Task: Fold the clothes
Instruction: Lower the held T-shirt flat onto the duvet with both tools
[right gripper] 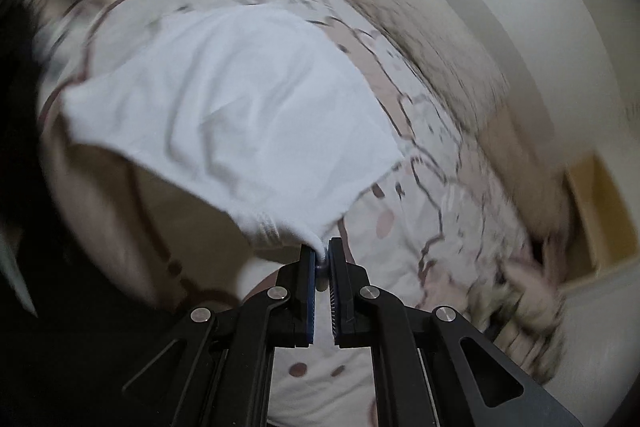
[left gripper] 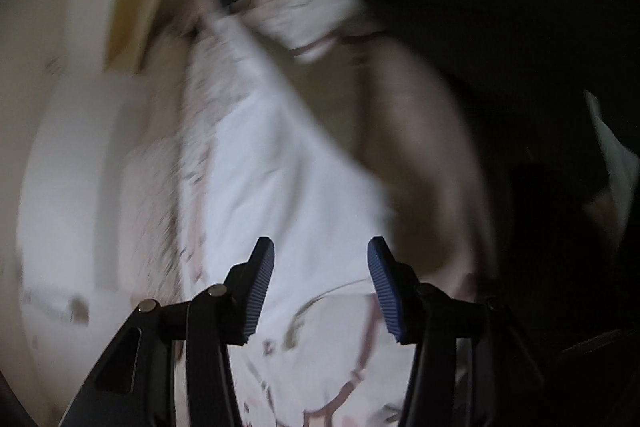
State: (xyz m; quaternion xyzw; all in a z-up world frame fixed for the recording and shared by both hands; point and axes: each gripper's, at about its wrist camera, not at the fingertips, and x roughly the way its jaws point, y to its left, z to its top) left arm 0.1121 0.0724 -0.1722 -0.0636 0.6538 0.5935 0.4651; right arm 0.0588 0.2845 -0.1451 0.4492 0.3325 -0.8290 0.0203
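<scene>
The patterned bedspread (right gripper: 432, 163) is serving as your work surface, and every position below is being given relative to it; both views are blurring with motion, so fine detail is uncertain.

The white garment (right gripper: 224, 107) is hanging above the bedspread, draping down and away from your right gripper (right gripper: 323, 259). It is not lying flat, and its outline cannot be read well enough to tell how much folding it carries. In the left wrist view the same white garment (left gripper: 280, 163) is stretching in a band across the bedspread.

A beige fuzzy item (right gripper: 440, 67) is lying along the bedspread's far side, beyond the garment.

Your right gripper is clamping a bunched corner or hem of the garment between its blue pads (right gripper: 310, 291), just over the bedspread's near part. Gripping at an edge is probably letting the cloth hang and straighten under its own weight.

Your left gripper (left gripper: 320, 283) is hovering above the bedspread with its fingers spread apart, nothing between them, presumably free to take another edge.
</scene>
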